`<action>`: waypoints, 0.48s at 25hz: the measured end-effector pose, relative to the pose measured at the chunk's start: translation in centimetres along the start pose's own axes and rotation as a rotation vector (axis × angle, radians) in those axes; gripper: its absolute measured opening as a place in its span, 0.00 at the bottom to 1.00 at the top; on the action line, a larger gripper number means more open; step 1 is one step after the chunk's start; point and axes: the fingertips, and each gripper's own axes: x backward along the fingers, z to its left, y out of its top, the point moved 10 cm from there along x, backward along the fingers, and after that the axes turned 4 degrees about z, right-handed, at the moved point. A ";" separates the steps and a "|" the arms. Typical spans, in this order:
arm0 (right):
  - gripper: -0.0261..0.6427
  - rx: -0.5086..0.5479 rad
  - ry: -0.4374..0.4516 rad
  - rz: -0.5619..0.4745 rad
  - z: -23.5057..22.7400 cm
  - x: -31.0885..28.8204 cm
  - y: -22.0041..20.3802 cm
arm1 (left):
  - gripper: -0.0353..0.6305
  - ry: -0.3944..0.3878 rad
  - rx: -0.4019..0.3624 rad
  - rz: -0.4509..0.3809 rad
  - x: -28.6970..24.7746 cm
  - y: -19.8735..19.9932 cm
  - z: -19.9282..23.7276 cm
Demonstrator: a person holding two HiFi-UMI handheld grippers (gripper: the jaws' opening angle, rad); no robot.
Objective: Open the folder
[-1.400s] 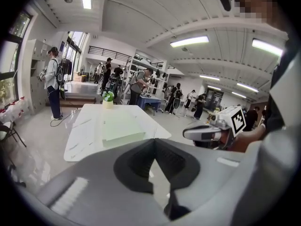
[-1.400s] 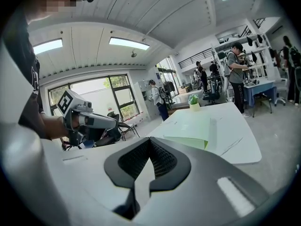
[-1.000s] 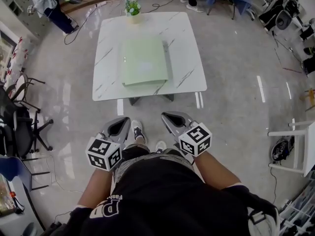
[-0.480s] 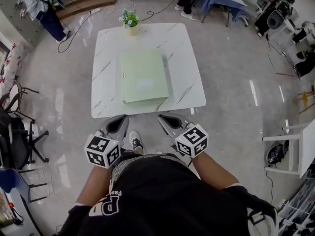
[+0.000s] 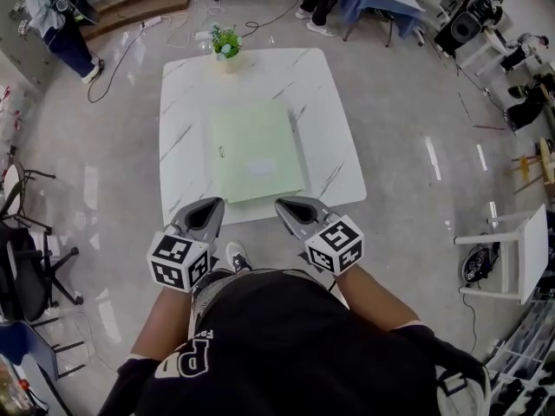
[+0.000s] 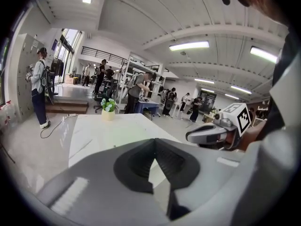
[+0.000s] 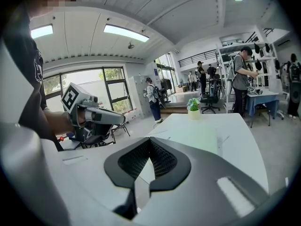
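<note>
The green folder lies closed on the counter, long axis pointing away from the person. The left gripper and right gripper, jaws closed and empty, hang short of its near edge, equally near.

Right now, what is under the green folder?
The closed green folder lies flat on the white marble table, whose top shows beside and beyond it. Anything between folder and tabletop, or inside the folder, is covered.
</note>
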 end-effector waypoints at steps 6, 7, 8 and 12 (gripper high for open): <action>0.04 -0.004 -0.034 0.022 0.2 -2.9 1.1 | 0.14 -0.037 -0.015 0.015 -0.9 0.4 3.5; 0.04 -0.006 -0.039 0.023 0.3 -3.3 1.2 | 0.14 -0.045 -0.018 0.017 -1.0 0.5 4.0; 0.04 -0.008 -0.045 0.025 0.3 -3.6 1.3 | 0.14 -0.052 -0.023 0.020 -1.0 0.6 4.4; 0.04 -0.006 -0.079 0.023 0.2 -4.8 1.8 | 0.14 -0.077 -0.047 0.035 -1.4 0.6 5.9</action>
